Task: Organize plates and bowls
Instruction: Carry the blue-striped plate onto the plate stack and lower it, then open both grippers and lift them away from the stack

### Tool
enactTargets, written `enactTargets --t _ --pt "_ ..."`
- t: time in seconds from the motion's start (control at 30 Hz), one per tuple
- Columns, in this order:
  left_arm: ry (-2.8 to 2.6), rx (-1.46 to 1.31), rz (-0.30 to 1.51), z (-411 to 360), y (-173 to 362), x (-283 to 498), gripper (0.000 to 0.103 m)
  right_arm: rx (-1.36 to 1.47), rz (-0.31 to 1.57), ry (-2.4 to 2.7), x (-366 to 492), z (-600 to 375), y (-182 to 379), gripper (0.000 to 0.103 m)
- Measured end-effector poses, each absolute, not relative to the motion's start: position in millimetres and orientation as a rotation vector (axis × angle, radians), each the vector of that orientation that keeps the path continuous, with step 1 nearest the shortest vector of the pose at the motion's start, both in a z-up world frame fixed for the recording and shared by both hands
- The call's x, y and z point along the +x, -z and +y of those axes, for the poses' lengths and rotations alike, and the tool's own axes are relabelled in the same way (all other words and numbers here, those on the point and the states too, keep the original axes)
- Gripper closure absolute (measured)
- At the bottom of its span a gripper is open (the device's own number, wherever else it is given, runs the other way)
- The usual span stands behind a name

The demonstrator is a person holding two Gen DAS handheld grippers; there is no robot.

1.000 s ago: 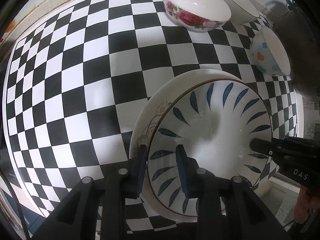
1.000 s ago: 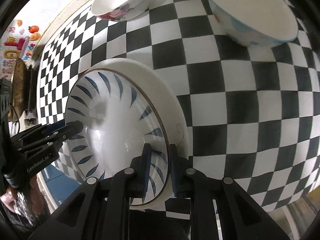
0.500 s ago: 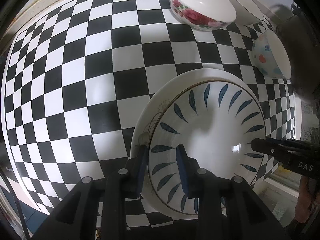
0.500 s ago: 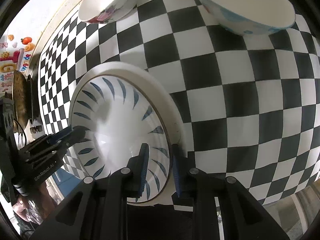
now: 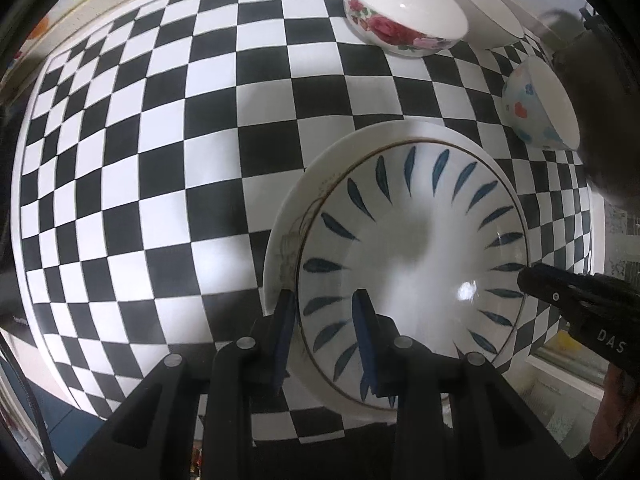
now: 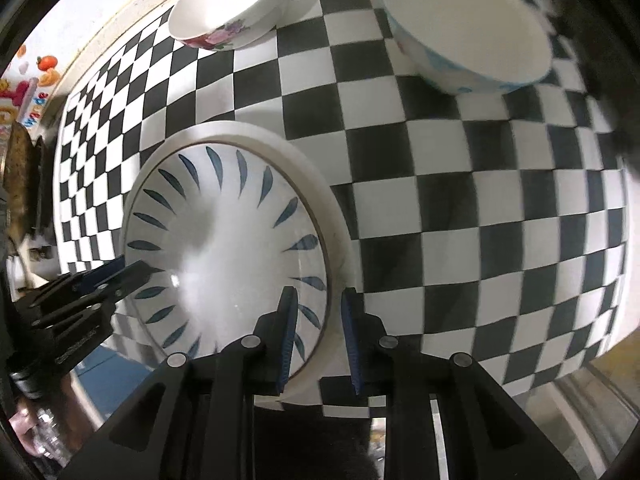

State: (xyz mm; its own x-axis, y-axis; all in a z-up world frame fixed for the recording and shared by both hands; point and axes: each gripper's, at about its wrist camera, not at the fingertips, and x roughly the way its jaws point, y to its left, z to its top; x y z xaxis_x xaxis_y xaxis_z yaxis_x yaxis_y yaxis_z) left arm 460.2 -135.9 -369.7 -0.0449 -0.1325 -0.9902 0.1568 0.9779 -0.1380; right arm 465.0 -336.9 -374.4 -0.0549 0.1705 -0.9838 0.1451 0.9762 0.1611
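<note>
Leaf plate sits stacked on white plate, near counter edge. Left tool & right tool each straddle opp. rims, slightly open, not clamping. Back both out level, no rim snag.

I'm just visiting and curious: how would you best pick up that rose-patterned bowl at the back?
Probably by its rim. The rose-patterned bowl stands upright and open, with nothing inside, so one finger can go inside and one outside the thin wall. Come from the near side; a plain white bowl crowds its right.

Black-and-white checkered tabletop, pale wall behind
</note>
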Motion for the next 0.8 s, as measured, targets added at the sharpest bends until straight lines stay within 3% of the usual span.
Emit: enactTargets --t 0.27,0.37,0.5,0.8 --pt "0.23 0.038 1.489 -142 321 438 0.076 0.181 1.551 0.004 434 -321 338 0.078" --pt "0.232 0.039 1.441 -142 299 427 0.07 0.173 1.516 0.007 419 -316 319 0.078" --pt "0.223 0.043 1.38 -140 264 413 0.061 0.177 1.449 0.009 398 -312 281 0.062" --pt "0.142 0.004 1.266 -125 193 381 0.058 0.164 1.298 0.016 350 -312 197 0.061"
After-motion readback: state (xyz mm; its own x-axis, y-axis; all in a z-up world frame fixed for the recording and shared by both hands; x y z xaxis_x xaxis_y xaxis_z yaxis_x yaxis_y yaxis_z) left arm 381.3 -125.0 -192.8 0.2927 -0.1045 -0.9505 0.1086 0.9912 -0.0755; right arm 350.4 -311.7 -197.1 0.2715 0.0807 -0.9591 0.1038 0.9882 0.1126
